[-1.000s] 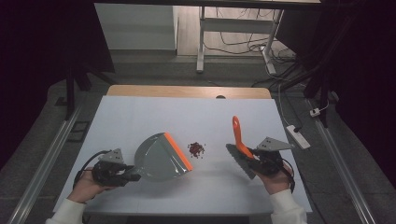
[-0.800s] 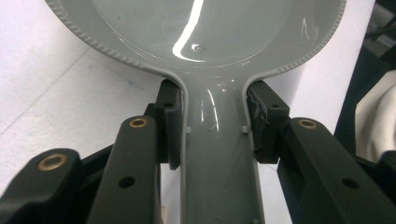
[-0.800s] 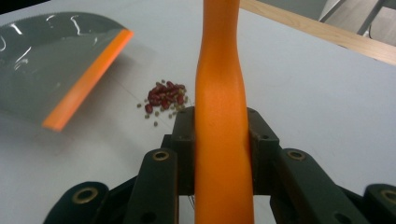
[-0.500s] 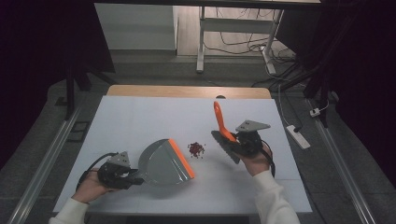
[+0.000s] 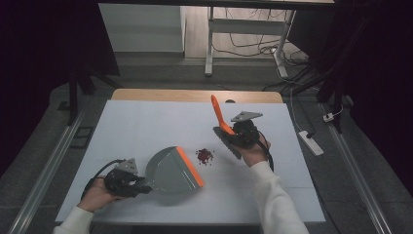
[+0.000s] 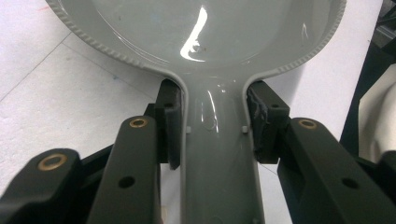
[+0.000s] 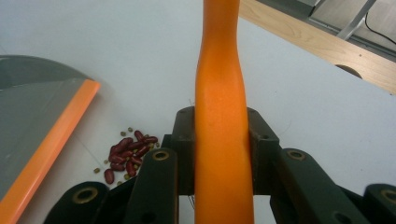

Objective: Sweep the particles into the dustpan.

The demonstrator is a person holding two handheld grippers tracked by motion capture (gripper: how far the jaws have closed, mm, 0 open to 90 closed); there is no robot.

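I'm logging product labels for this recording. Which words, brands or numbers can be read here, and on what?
None can be read.
Dustpan: plain grey with an orange lip, no lettering.
Brush: plain orange handle.
Left gripper and right gripper: no markings.

both sleeves (image 5: 272,195) are white, reaching the wrists. each tool is black: the left tool (image 5: 127,181) and right tool (image 5: 242,134) carry a grey three-cornered plate on top and trail a black cable. up close, the jaw links show brass-coloured pivot rings and small round holes
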